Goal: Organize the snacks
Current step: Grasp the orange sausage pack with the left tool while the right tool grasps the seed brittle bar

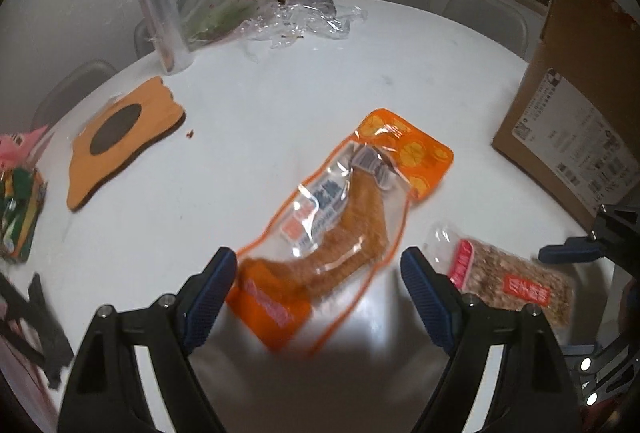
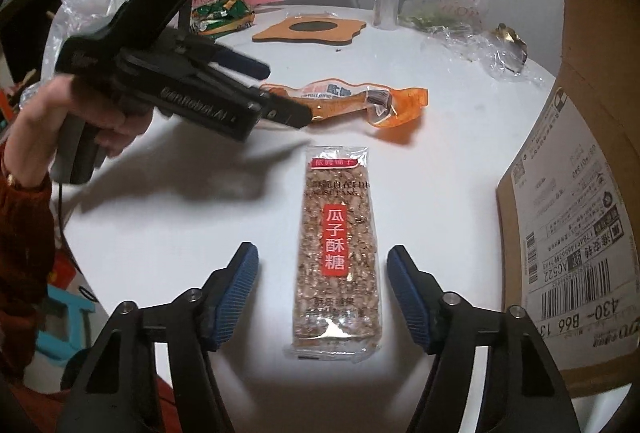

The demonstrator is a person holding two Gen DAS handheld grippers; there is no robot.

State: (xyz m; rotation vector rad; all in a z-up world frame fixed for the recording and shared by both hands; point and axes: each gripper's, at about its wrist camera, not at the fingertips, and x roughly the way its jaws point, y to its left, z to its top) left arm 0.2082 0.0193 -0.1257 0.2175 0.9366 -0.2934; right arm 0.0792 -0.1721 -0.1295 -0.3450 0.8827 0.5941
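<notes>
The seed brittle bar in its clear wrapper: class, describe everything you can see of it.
The seed brittle bar is a long brown slab of pressed seeds sealed in clear crinkly plastic, with a red label bearing white Chinese characters. It lies flat on the white round table, unopened, between the open right gripper's blue fingers, which do not touch it.

seed bar [image 2: 338, 253] before fish packet [image 2: 352, 101], box [image 2: 580, 213] to right

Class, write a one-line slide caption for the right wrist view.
Open right gripper straddles seed brittle bar; left gripper nears orange snack packet.
</notes>
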